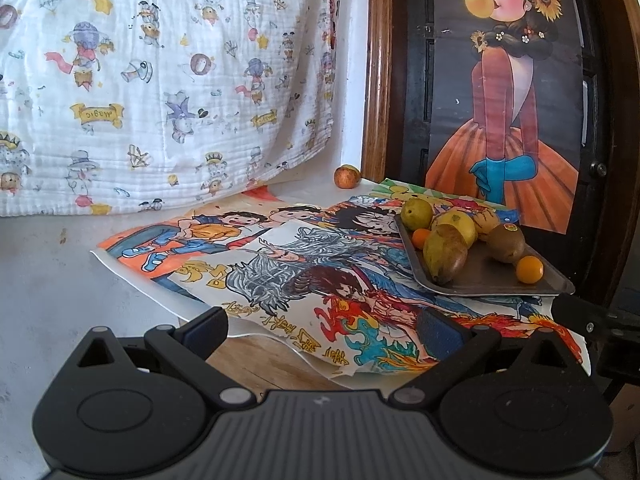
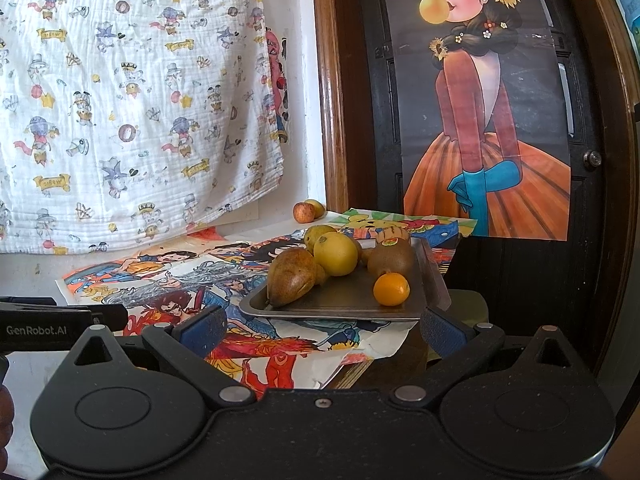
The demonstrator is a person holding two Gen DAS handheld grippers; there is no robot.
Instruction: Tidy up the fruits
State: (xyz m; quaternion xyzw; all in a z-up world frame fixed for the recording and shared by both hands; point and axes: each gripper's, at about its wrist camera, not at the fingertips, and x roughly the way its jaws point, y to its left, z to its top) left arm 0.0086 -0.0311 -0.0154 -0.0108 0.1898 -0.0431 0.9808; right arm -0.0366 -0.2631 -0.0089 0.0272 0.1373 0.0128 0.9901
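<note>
Left tongs [image 1: 324, 322] hang released and empty above the drawings [image 1: 280, 264] spread over the bench [image 1: 48, 280]. From them the metal tray [image 1: 492, 280] of fruit lies ahead and to the right, and a stray apple [image 1: 347, 176] sits far ahead by the wall, well apart from the tray.

Right tongs [image 2: 322, 326] are likewise spread with nothing held. Just ahead is the tray [image 2: 344, 304], its near rim between the fingers' line, a brown pear [image 2: 290, 276] pointing toward them. Judging by this, the right hand is nearer the tray. Behind hang a printed cloth [image 2: 120, 100] and a poster [image 2: 480, 120].
</note>
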